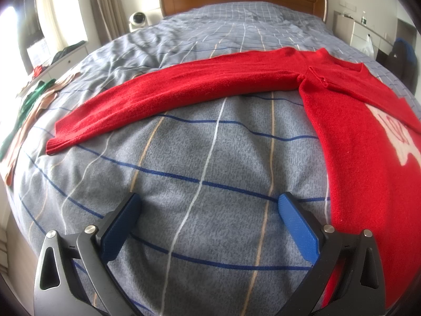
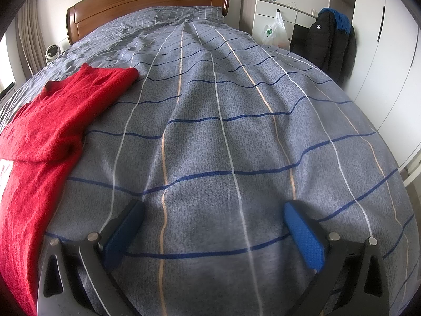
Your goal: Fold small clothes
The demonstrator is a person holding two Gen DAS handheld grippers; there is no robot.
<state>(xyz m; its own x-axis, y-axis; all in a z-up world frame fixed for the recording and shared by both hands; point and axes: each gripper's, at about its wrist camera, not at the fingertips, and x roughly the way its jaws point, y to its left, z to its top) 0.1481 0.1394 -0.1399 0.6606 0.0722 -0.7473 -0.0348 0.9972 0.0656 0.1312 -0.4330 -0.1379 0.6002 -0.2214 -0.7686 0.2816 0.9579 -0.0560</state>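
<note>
On the bed [image 1: 210,142] | red sweater [image 1: 350,137] flat | left hand-held gripper [image 1: 209,205] spread | right hand-held gripper [image 2: 213,213] spread

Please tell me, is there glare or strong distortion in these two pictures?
Left wrist view: the window at far left is blown out white, and the fisheye bends the red sweater sleeve into an arc. Right wrist view: even light, no glare; bedspread lines bulge outward, dark vignette in the corners.

We see our left gripper [image 1: 209,216] as two black metal arms with triangular cut-outs, a pair of round silver pins on each, and blue textured pads [image 1: 298,230] lining the inner faces. Our right gripper [image 2: 213,223] is built the same: black frame, silver pins, blue pads [image 2: 304,238].
</note>
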